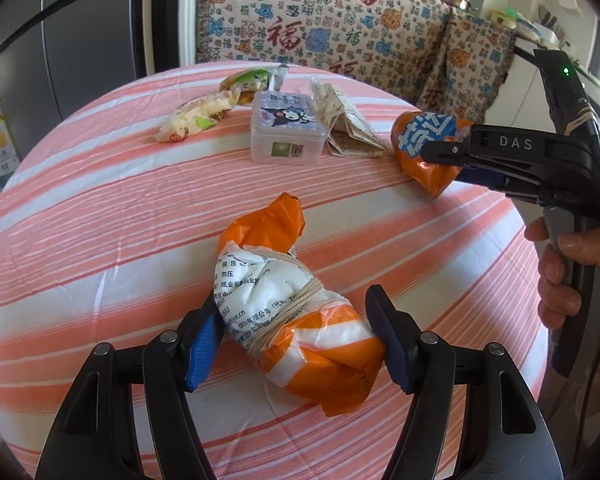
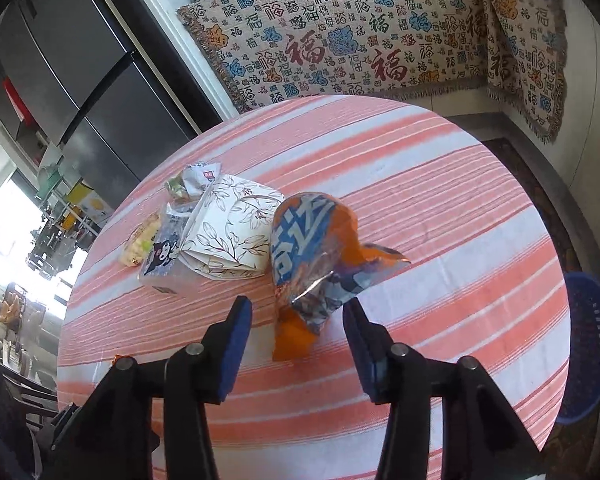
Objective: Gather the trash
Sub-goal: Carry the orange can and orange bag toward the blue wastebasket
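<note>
Two hand-held grippers over trash on a striped bench (image 1: 100, 220)

The left hand-held gripper (image 1: 296, 340) squeezes a tied orange-and-white bag (image 1: 292, 304). The right hand-held gripper (image 2: 298, 344) is open around an orange chip bag (image 2: 312, 248), not pinching it.

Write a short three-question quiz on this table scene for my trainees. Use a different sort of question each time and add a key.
1. True or false: the blue basket stands on the table.
2. What lies between the fingers of the left gripper?
A. a string-tied packet
B. a plastic box
C. a folded paper bag
3. Fill the gap: the jaws of the right gripper stand ____ on either side of the orange crisp bag, with a gap showing beside one pad.

Key
1. False: it sits lower down, beyond the table's edge.
2. A
3. open
</note>
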{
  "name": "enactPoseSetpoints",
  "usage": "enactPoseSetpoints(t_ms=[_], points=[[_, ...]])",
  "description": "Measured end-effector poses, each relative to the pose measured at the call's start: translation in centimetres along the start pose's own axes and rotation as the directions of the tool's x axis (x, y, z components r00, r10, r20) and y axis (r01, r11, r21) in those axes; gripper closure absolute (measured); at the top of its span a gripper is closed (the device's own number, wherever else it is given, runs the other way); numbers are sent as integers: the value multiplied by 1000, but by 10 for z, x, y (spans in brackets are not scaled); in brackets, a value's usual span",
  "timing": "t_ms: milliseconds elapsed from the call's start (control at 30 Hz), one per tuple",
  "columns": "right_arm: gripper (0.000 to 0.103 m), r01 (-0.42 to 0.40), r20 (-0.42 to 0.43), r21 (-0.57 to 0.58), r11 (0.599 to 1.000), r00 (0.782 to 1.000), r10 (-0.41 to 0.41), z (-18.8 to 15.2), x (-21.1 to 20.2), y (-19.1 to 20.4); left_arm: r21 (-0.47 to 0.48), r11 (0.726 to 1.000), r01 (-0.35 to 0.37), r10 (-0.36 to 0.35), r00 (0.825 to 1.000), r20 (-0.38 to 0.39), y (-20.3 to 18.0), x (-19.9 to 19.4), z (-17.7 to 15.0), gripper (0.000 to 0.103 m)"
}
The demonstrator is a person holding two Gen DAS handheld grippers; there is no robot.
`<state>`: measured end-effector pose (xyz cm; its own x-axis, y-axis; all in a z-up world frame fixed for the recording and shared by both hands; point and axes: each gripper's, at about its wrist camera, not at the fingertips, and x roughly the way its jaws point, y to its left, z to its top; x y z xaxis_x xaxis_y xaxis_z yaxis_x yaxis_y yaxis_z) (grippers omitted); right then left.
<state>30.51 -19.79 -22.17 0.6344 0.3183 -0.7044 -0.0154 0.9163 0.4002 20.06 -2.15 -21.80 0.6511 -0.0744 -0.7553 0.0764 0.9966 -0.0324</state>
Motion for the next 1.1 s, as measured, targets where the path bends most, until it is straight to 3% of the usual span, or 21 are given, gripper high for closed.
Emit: enactPoseSetpoints(t_ms=[100, 200, 333, 533, 733, 900, 1100], points=[[54, 26, 29, 49, 998, 999, -27, 3, 3, -4, 1, 1000, -1, 1, 1000, 0, -1, 0, 0, 33], [68, 15, 29, 74, 997, 999, -18, 10, 11, -14, -17, 1000, 21, -21, 1000, -5, 1, -2, 0, 34], [69, 12, 50, -27, 1000, 999, -10, 8, -7, -4, -60, 992, 115, -115, 993, -4, 1, -14, 5, 35], [69, -25, 64, -119, 993, 997, 33, 2, -56, -14, -23, 990, 142, -142, 990, -2, -35, -27, 20, 35], [69, -12, 93, -91, 996, 995, 20, 10, -106, -67, 51, 976, 211, -211, 978, 0, -107, -29, 49, 35], [69, 94, 128, -30, 995, 988, -90, 18, -148, -140, 126, 944, 304, -303, 953, -24, -192, -14, 70, 35], [69, 209, 69, 60, 976, 975, -213, 14, -161, -231, 175, 899, 402, -388, 915, -108, -291, 35, 79, 35]])
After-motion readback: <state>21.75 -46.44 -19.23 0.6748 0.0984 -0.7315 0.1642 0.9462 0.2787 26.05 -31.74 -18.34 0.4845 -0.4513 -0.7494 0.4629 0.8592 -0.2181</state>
